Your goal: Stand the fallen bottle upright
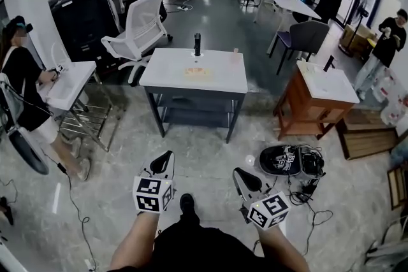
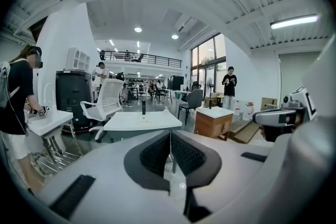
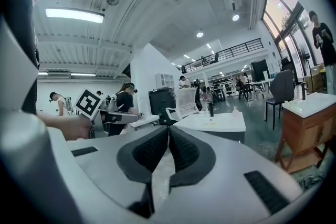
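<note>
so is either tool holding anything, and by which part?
Nothing held. Left tool and right tool are both shut and empty, well short of the white table.

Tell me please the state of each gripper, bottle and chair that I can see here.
left gripper, shut, nothing between the jaws
right gripper, shut, nothing between the jaws
dark bottle, upright at the far edge of the white table
pale bottle, small; seems upright on the same table
white chair, upright, unoccupied

Open office-lab hall: white table [image 1: 167, 71], swivel chair [image 1: 141, 19], mezzanine [image 2: 142, 57].
</note>
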